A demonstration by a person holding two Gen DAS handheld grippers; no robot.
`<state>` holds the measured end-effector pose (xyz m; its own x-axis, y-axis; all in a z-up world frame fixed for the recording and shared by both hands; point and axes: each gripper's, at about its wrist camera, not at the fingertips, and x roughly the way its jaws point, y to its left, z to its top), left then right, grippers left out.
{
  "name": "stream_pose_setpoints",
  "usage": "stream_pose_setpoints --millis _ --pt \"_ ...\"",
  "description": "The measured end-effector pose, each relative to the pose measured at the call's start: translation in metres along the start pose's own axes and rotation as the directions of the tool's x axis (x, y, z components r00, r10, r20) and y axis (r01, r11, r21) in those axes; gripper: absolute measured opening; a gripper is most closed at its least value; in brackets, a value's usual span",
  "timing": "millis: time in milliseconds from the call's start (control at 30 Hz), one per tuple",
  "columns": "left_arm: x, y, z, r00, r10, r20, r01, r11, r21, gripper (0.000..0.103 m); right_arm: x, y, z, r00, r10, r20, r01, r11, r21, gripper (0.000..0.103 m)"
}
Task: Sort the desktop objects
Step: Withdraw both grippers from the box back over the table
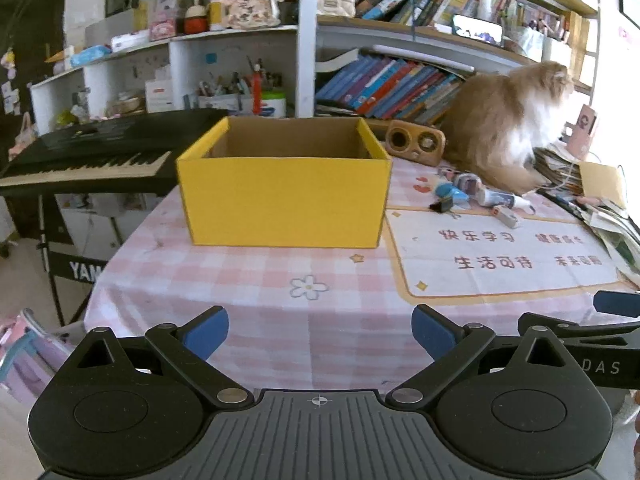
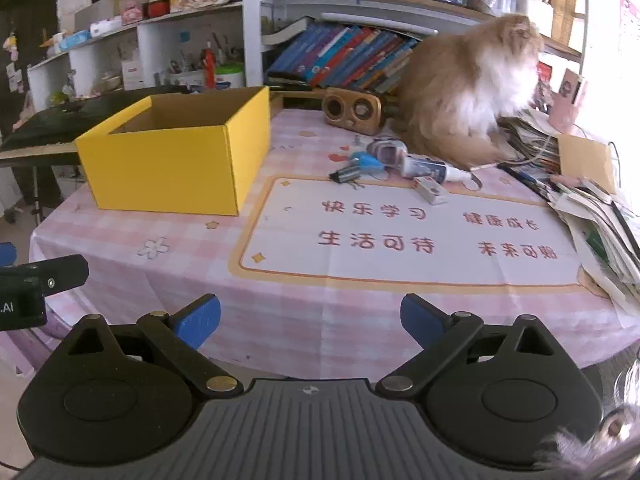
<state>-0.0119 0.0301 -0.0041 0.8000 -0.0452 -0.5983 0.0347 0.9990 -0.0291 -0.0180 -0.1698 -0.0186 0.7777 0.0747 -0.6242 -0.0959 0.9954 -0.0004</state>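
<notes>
An open yellow cardboard box (image 1: 284, 196) stands on the pink checked tablecloth (image 1: 256, 280); it also shows in the right wrist view (image 2: 168, 160) at the left. Small items lie in a cluster behind the white mat: a blue toy hair dryer (image 2: 366, 162), a purple-white gadget (image 2: 388, 151), a white tube (image 2: 426, 169) and a small white box (image 2: 430, 190). The same cluster shows in the left wrist view (image 1: 472, 196). My left gripper (image 1: 320, 334) is open and empty near the front edge. My right gripper (image 2: 310, 320) is open and empty too.
A fluffy orange-white cat (image 2: 468, 92) sits on the table right behind the cluster. A wooden speaker (image 2: 352, 110) stands beside it. Stacked papers and books (image 2: 592, 208) fill the right edge. A black keyboard (image 1: 88, 156) stands left of the table. Shelves rise behind.
</notes>
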Motion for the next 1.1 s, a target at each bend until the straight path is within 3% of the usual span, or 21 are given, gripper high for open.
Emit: stream_pose_setpoints --millis 667,1100 --pt "0.04 -0.051 0.022 0.992 -0.122 -0.038 0.125 0.988 0.088 0.1 0.012 -0.048 0.002 0.995 -0.096 -0.039 0.099 0.991 0.085 0.097" --pt "0.077 -0.083 0.042 0.988 -0.138 -0.067 0.143 0.987 0.079 0.1 0.046 -0.087 0.025 0.993 -0.093 -0.075 0.1 0.991 0.088 0.097"
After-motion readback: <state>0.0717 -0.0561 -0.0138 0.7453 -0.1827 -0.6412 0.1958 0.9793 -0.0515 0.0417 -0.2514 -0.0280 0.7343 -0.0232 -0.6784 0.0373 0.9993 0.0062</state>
